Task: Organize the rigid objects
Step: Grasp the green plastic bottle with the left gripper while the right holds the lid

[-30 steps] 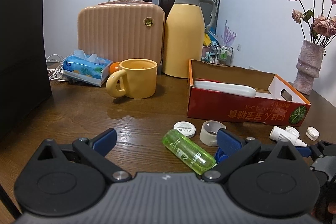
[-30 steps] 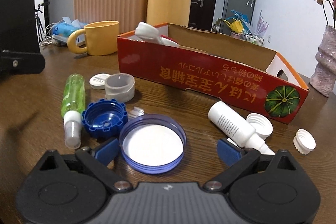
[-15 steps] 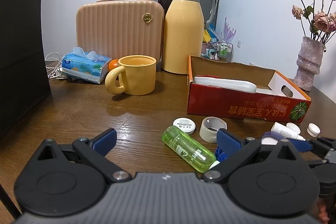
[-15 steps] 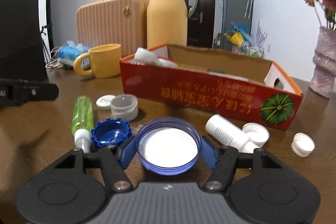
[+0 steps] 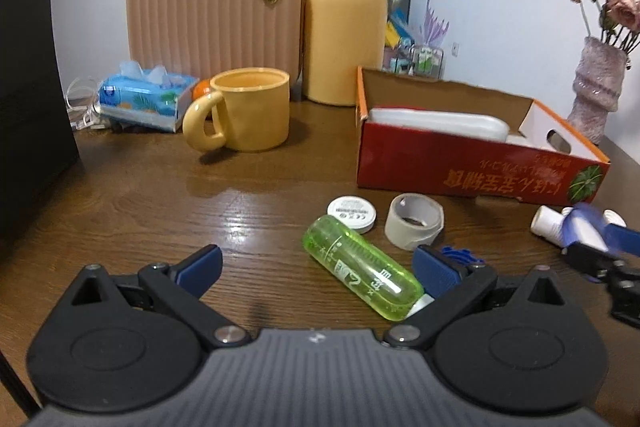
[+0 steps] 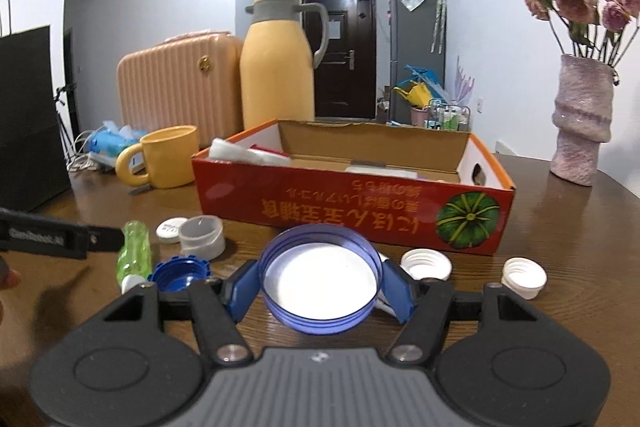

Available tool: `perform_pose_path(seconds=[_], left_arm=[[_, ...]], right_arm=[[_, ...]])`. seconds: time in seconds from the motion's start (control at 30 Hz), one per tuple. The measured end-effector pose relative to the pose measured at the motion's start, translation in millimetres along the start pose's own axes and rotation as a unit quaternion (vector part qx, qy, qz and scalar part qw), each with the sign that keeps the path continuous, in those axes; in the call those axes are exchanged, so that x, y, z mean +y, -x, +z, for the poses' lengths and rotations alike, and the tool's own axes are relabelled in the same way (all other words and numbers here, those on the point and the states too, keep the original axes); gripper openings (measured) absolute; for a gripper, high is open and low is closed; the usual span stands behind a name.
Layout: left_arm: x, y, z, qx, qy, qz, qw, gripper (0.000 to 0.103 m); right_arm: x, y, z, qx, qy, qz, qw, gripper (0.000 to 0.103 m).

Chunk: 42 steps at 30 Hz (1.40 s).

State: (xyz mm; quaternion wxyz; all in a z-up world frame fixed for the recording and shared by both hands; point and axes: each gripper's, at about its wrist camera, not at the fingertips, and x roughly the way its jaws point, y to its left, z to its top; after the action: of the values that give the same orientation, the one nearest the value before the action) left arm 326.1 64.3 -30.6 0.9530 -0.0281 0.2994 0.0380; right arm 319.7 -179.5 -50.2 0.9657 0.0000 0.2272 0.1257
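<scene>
Two white caps point(image 6: 426, 264), one blue lid point(image 6: 319, 285), one red box point(image 6: 352, 215).
Right gripper point(image 6: 319, 289) pinches the lid, seemingly lifted; left gripper point(image 5: 316, 265) spread, empty.

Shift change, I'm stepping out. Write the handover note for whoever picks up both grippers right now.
Right gripper: shut on the big blue lid, lifted in front of the red box.
Left gripper: open, empty, low over the green bottle.
In the box: white items only.
Left on the table: green bottle, small white disc, tape roll, blue ridged cap, two white caps, white bottle.
Next, probably: drop the lid in the box, then the rest.
</scene>
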Motion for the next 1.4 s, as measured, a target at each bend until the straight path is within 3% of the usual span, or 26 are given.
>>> perform_pose_path(seconds=[0.13,0.4,0.7,0.8,0.83,0.93,1.0,1.03,1.07,1.4], left_arm=[[0.8,-12.7,1.2,0.019,0.008,0.008,0.9998,0.103],[-11.8,-23.5,6.1,0.022,0.009,0.041,0.9989,0.103],[-25.9,-29.0,-3.6,0.050,-0.016,0.087,0.9949,0.103],[-24.1,-32.0,-9.1,0.074,-0.014,0.090,0.9931,0.088],[-22.8,-31.6,-9.2,0.074,-0.009,0.082,0.9938,0.079],[-21.7,-30.7,-9.3,0.071,-0.007,0.063,0.9955,0.068],[-20.1,-31.2,-8.9,0.070,-0.004,0.041,0.9967,0.054],[-19.4,-31.1,-8.5,0.069,0.000,0.034,0.9970,0.039],[-20.4,-30.7,-8.4,0.066,-0.003,0.035,0.9972,0.033],[-16.9,-14.1,-6.8,0.048,0.012,-0.015,0.9986,0.031]], right_arm=[[-3.7,2.0,0.1,-0.003,-0.007,0.000,1.000,0.065],[1.4,4.9,-0.7,-0.005,0.001,0.006,1.000,0.065],[2.8,6.2,-0.8,-0.007,0.003,0.010,1.000,0.065],[3.0,6.1,-1.0,-0.006,0.004,0.012,1.000,0.065],[3.0,5.9,-1.2,-0.006,0.004,0.012,1.000,0.065],[3.7,6.3,-1.3,-0.005,0.004,0.014,1.000,0.065],[4.4,7.0,-1.7,-0.006,0.006,0.016,1.000,0.065],[5.0,7.3,-1.9,-0.006,0.007,0.017,1.000,0.065],[5.4,7.5,-2.0,-0.006,0.007,0.017,1.000,0.065],[2.7,8.3,-3.9,-0.006,0.004,0.013,1.000,0.065]])
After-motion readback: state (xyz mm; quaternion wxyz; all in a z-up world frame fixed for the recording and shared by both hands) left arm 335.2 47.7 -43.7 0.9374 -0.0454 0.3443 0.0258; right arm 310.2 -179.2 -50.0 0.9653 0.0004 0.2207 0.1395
